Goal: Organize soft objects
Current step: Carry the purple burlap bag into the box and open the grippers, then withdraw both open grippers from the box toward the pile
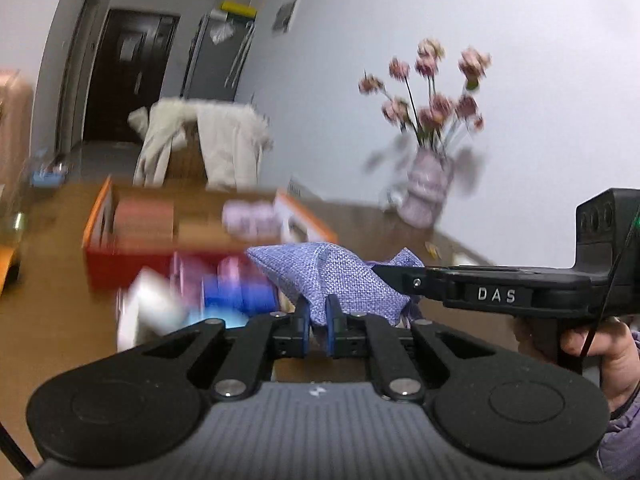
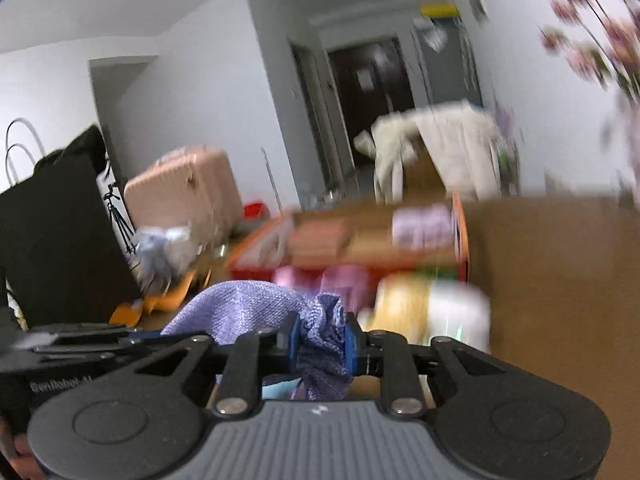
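Left wrist view. The left gripper (image 1: 317, 322) pinches the lower edge of a lavender pouch (image 1: 332, 276) between its blue pads (image 1: 303, 322), jaws pressed nearly together on the fabric. The pouch is a coarse, open-weave cloth bag, plump and soft, its body bulging above the pads. The right gripper (image 1: 384, 270) reaches in from the right and meets the pouch's gathered end; a hand (image 1: 600, 356) grips its handle. Behind, blurred, an orange-edged cardboard box (image 1: 200, 232) stands on the wooden table (image 1: 60, 300), with a vase of pink flowers (image 1: 428, 184) further right against the wall.

Right wrist view. The right gripper (image 2: 322, 338) is clamped on the puckered, ruffled neck of the lavender pouch (image 2: 248, 304), the bunched cloth filling the narrow gap between its blue pads (image 2: 349, 344). The pouch's rounded body extends leftward toward the left gripper (image 2: 132, 334), whose tips are hidden by the cloth. The cardboard box (image 2: 352, 240) lies beyond, blurred. The pouch hangs between both grippers, above the table (image 2: 560, 280).
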`<state>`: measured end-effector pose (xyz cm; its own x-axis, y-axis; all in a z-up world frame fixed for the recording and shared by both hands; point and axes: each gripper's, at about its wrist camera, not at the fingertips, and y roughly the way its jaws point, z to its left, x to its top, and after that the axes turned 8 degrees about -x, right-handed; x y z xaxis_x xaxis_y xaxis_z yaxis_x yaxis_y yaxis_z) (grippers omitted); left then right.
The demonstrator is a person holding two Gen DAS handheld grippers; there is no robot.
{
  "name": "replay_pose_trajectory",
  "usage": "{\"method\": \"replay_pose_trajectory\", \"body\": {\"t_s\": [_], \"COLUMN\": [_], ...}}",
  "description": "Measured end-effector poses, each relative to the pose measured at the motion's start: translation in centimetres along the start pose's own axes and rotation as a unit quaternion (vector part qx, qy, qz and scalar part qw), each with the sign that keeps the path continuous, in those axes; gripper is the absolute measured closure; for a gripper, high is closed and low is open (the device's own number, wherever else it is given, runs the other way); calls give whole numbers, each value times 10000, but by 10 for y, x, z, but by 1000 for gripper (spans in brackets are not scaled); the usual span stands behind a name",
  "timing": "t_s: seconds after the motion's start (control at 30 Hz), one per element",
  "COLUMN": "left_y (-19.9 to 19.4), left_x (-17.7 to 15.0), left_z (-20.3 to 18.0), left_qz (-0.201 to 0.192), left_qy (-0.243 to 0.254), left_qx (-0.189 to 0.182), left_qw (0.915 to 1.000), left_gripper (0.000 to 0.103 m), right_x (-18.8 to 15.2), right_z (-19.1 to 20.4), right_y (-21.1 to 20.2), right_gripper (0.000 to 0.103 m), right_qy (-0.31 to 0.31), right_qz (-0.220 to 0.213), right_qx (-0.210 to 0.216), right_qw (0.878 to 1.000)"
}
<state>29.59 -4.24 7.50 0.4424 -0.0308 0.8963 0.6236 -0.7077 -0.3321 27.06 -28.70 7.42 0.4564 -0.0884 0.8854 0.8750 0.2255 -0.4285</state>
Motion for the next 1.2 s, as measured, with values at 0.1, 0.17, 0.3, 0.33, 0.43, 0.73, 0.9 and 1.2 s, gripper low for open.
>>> {"method": "replay_pose_trajectory", "body": {"t_s": [0.1,0.17,0.3,0.33,0.43,0.73,0.9,1.2], "left_y": [51,89,155,166,192,207,173,95], "left_x": [45,64,79,79,69,57,75,114], "left_z": [24,42,78,85,98,97,89,50], "left_qz": [36,225,604,673,990,1256,1034,516], "left_qy": [16,-46,-350,-380,-510,-159,48,344], "left_qx": [71,243,434,446,483,529,748,1185], "left_qw": [10000,9994,9966,9960,9926,9905,9918,9910], "left_gripper": [95,95,95,95,94,78,74,63], "right_x": [51,78,102,104,100,82,101,141], "right_z": [-15,-29,-51,-55,-60,-64,-70,-54], "right_y": [49,88,158,172,208,233,195,104], "right_gripper": [82,82,82,82,81,63,58,46], "right_qy": [-175,-163,-2,-25,-230,-780,-707,-886], "right_qz": [-5,178,579,647,910,1171,832,265], "right_qx": [-92,-139,-327,-406,-741,-1434,-1404,-1300], "right_qw": [9998,9996,9978,9971,9928,9796,9841,9872]}}
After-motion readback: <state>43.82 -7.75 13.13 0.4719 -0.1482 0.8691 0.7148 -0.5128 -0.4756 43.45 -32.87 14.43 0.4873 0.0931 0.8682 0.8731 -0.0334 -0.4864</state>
